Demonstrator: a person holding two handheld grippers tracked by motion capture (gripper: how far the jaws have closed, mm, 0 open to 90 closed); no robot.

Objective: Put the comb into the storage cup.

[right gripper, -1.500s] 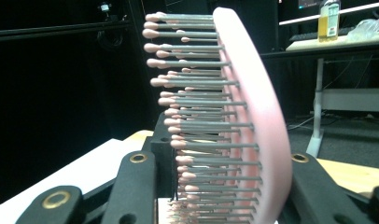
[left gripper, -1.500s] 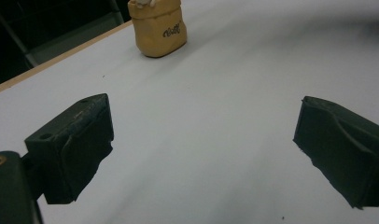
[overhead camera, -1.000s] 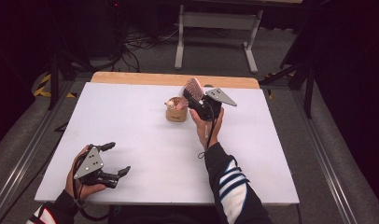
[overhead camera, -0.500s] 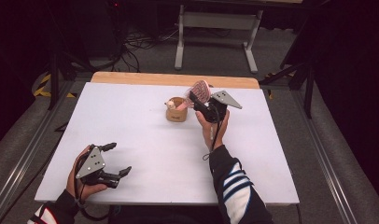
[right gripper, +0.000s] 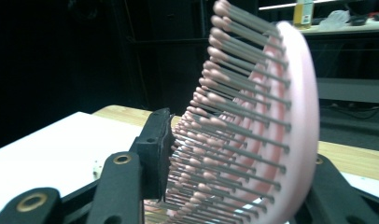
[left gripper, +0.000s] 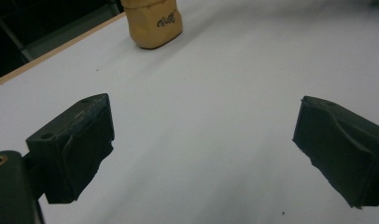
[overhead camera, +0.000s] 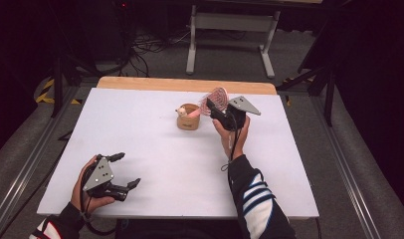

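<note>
A pink paddle hairbrush (overhead camera: 217, 97) with grey pink-tipped bristles (right gripper: 234, 116) is held up over the far middle of the white table (overhead camera: 140, 124). My right gripper (overhead camera: 215, 104) is shut on its head, the jaws pressing bristle side and back (right gripper: 239, 177). Just left of it stands a small tan wooden cup (overhead camera: 189, 119), also seen in the left gripper view (left gripper: 152, 21). A pink and whitish item (overhead camera: 186, 112) sticks out of the cup. My left gripper (overhead camera: 129, 169) rests near the front left edge, open and empty (left gripper: 206, 144).
A wooden strip (overhead camera: 185, 84) runs along the table's far edge. Behind it stand a grey metal stand (overhead camera: 230, 22) and floor cables (overhead camera: 150, 45). Metal rails (overhead camera: 339, 164) flank the table.
My right gripper has carried the brush a little to the right, away from above the cup. The left gripper has barely shifted.
</note>
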